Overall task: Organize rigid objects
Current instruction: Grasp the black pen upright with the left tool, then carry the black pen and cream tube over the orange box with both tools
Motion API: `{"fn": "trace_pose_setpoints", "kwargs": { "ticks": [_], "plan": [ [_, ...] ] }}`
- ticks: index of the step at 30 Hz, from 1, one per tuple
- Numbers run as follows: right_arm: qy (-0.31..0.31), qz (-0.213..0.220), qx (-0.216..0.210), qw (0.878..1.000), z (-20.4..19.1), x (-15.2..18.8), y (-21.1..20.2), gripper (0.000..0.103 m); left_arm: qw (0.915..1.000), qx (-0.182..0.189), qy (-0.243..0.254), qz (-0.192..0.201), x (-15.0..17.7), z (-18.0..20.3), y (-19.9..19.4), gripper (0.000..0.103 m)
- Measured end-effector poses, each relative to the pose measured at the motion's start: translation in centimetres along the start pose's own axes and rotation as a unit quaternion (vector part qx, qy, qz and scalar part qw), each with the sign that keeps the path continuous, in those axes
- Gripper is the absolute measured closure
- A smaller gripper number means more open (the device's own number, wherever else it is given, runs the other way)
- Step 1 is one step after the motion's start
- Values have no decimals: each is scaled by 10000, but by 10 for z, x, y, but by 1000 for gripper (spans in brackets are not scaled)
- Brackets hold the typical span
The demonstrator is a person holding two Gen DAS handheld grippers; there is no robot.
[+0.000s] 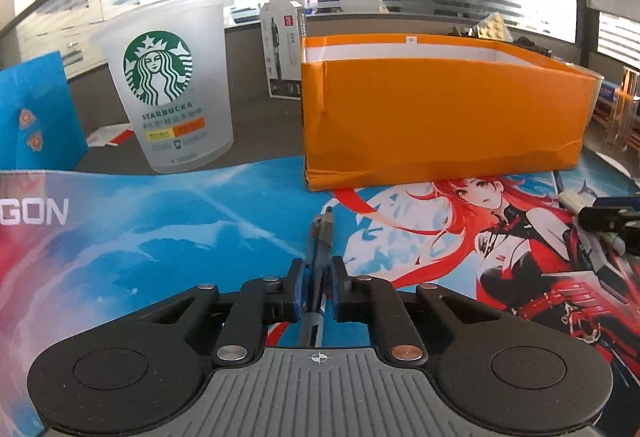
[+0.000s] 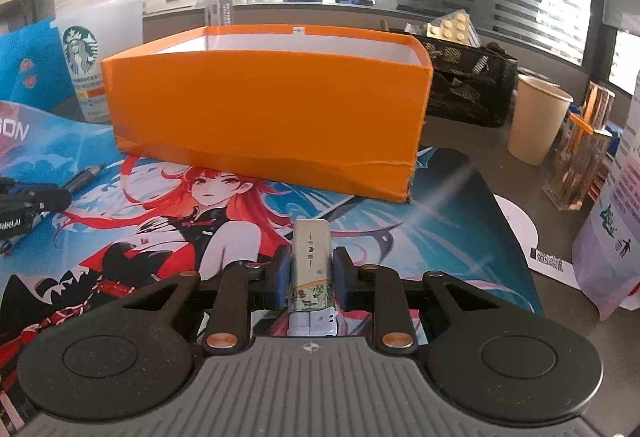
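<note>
My left gripper (image 1: 317, 283) is shut on a dark blue pen (image 1: 322, 241) that points forward over the printed desk mat (image 1: 160, 237). My right gripper (image 2: 309, 271) is shut on a cream lighter (image 2: 311, 257) with a patterned band, held lengthwise between the fingers. An open orange box (image 1: 440, 117) with a white inside stands ahead on the mat; it also shows in the right wrist view (image 2: 272, 109). The left gripper and its pen (image 2: 82, 177) show at the left edge of the right wrist view. The right gripper (image 1: 608, 221) shows at the right edge of the left wrist view.
A frosted Starbucks cup (image 1: 172, 85) stands left of the box, a pen carton (image 1: 282, 49) behind it, a blue paper bag (image 1: 36, 113) far left. Right of the box are a black mesh organizer (image 2: 468, 85), a paper cup (image 2: 536, 117), a clear holder (image 2: 580, 157) and a white pouch (image 2: 616, 221).
</note>
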State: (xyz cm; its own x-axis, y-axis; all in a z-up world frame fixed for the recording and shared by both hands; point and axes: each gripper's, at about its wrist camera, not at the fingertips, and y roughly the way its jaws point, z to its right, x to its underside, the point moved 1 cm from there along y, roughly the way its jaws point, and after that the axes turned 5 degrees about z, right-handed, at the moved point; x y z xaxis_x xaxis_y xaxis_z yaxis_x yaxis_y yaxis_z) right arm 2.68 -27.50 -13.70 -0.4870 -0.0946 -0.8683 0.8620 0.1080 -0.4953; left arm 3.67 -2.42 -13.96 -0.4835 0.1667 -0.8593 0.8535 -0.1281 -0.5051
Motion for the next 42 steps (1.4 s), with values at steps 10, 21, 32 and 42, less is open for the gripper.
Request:
{"fn": "trace_pose_setpoints", "kwargs": {
  "ticks": [10,21,32,42],
  "plan": [
    [-112,146,39,9998,-8,-8,-8,82,9999,100,-23,46,-3,-2,-10,93],
    [-305,503,-4,9983,-29,-28,-27,82,9986,46,-332,405,-21,-22,-38,93],
    [-374,715,-81,9967,-47,-42,-36,82,9976,38,-337,599,-33,-23,-53,93],
    [-406,897,-109,9951,-51,-49,-47,82,9970,-2,-328,697,-42,-21,-57,93]
  ]
}}
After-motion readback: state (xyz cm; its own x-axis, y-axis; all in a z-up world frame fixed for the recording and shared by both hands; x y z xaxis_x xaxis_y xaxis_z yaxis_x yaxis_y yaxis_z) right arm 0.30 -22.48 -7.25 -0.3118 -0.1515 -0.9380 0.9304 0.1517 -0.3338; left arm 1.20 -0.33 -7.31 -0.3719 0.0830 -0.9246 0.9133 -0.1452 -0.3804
